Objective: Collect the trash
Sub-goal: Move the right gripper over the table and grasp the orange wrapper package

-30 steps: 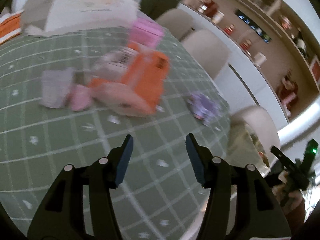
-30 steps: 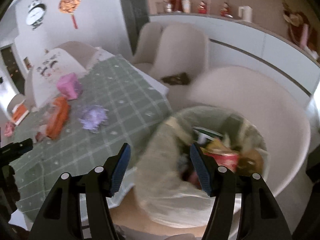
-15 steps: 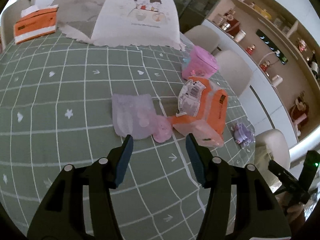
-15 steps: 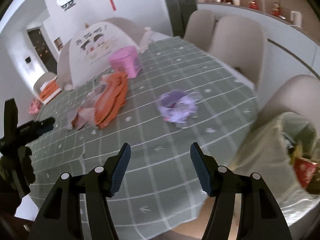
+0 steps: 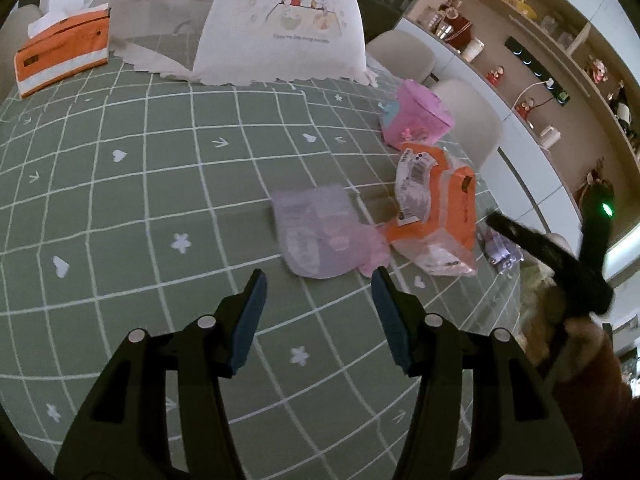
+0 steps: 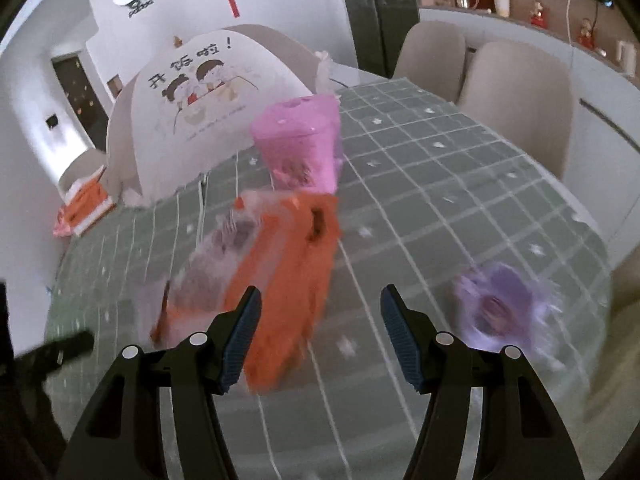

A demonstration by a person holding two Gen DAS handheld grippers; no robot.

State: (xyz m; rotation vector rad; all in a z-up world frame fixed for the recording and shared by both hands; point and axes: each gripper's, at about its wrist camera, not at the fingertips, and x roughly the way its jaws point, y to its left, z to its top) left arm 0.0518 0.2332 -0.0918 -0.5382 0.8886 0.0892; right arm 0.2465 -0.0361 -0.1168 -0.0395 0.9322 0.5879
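Judging by what lies on the green checked tabletop [image 5: 120,208], much of the collecting is left: a flat translucent lilac plastic wrapper [image 5: 316,236], a crumpled orange-and-clear plastic package with a barcode label [image 5: 436,216], a crumpled purple paper scrap [image 6: 496,304] and a pink plastic container [image 5: 416,118] all sit loose on the cloth, none of them held; whether the pink container counts as trash cannot be told; the left claw [image 5: 318,300] stands wide and empty, with the lilac wrapper just ahead of its tips, about centred between the jaws; the orange package lies further ahead and to that claw's right, touching or overlapping the wrapper's edge; the right claw [image 6: 320,320] is likewise spread wide and holds nothing, with the orange package just ahead and left of it, near its left finger, and the purple scrap ahead to its right, apart from the jaws.
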